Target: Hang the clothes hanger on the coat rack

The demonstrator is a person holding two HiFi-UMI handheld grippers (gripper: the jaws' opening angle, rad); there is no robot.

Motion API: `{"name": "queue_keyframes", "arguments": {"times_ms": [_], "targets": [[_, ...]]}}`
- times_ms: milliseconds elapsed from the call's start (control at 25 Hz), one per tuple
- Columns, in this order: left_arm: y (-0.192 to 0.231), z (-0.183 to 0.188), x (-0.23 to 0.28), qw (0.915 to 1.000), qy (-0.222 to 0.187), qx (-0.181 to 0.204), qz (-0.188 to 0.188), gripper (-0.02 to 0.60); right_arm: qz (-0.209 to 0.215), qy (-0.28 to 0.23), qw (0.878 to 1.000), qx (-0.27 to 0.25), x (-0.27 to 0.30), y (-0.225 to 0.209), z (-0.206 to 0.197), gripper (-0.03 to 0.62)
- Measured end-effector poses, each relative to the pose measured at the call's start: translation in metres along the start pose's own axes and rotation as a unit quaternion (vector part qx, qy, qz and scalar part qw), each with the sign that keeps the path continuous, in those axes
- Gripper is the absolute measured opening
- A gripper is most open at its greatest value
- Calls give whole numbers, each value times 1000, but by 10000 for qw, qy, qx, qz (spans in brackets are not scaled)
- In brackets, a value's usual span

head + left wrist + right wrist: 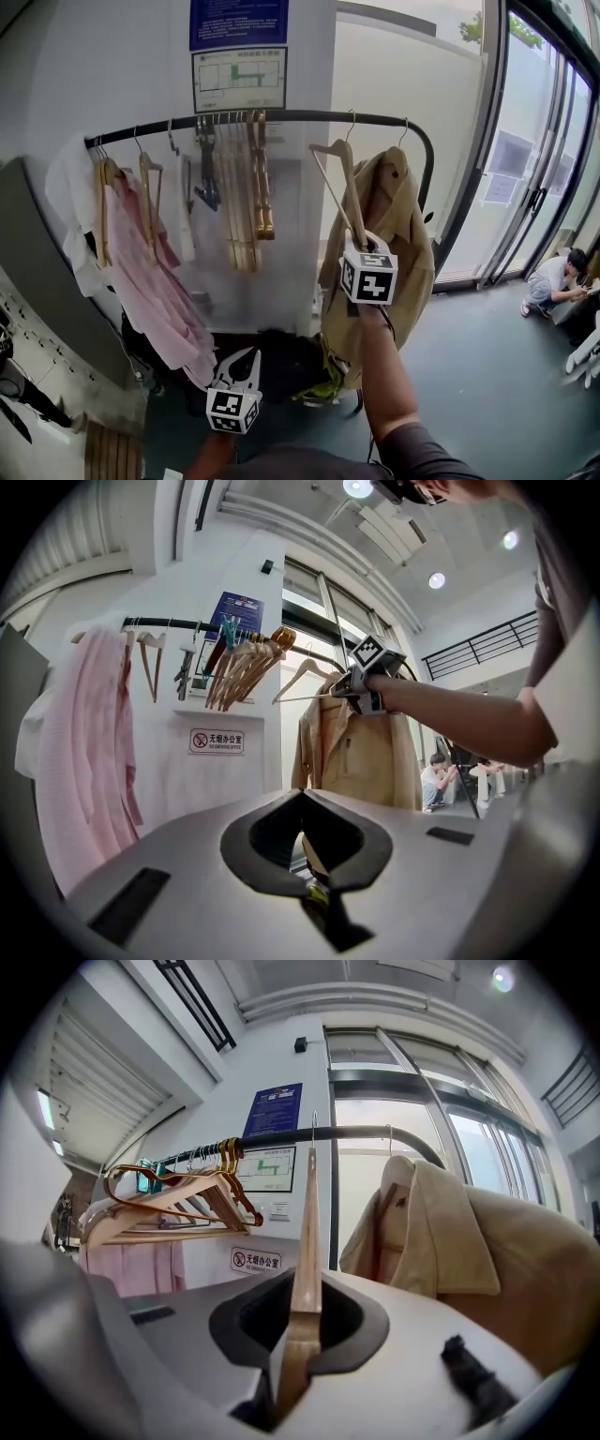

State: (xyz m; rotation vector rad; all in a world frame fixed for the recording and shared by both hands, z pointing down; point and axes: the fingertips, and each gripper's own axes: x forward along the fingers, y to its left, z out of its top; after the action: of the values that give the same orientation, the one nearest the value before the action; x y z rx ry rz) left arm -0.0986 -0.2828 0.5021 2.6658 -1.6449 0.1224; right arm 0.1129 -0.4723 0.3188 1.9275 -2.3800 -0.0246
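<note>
hanger [352, 192] update from the remote seat: the right claw [362, 246] has it pinched by the low end of one wooden arm, jaws squeezed flat on the wood. you can see the arm running straight up out of the jaws in the right gripper view. gripping it down there makes sense to me, since it leaves the hook [352, 117] sticking out free on top, where it has to meet the rail [291, 116].

right now the hanger is up at rail height, tilted, in the gap between the bunch of spare hangers [246, 187] and the coat [398, 225]. i think that gap was picked because it's the one bare stretch of rail within reach. the hook tip looks level with the rail or just above it, but i can't tell whether it's over the bar yet.

the left claw [239, 361] hangs low, well apart from all this, jaws pressed together on nothing. my guess is it's parked there to stay clear of the pink shirt [141, 262].

what's left, i reckon, is to drop the hook onto the bar, then let go. the risk is the tilt: if released crooked it could swing into the coat.
</note>
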Motion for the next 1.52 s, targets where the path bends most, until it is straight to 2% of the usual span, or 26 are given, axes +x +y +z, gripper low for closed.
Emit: {"name": "queue_keyframes", "arguments": {"times_ms": [280, 520, 640, 760, 1000, 1200, 1360, 1520], "targets": [[-5, -7, -7, 10000, 57, -55, 14, 9, 1, 88, 9998, -191, 0, -2, -6, 44], [-6, -7, -6, 10000, 61, -53, 22, 9, -227, 82, 9989, -396, -9, -5, -18, 44], [-6, -8, -4, 10000, 67, -44, 1, 9, -67, 21, 9991, -414, -12, 4, -23, 46], [-10, -6, 4, 9996, -55, -257, -91, 8, 29, 73, 9994, -323, -9, 14, -29, 46], [-20, 10, 16, 9991, -293, -185, -252, 9, -9, -1127, 9936, -26, -53, 18, 23, 46], [-22, 0, 21, 9991, -163, -303, -260, 9, -1, -1450, 9893, 145, -73, 8, 51, 46], [-27, 2, 20, 9990, -172, -248, -325, 9, -13, -1495, 9886, 191, -81, 9, 54, 46], [-20, 2, 19, 9994, -135, -207, -262, 9, -131, -1826, 9829, 175, -87, 9, 72, 46]]}}
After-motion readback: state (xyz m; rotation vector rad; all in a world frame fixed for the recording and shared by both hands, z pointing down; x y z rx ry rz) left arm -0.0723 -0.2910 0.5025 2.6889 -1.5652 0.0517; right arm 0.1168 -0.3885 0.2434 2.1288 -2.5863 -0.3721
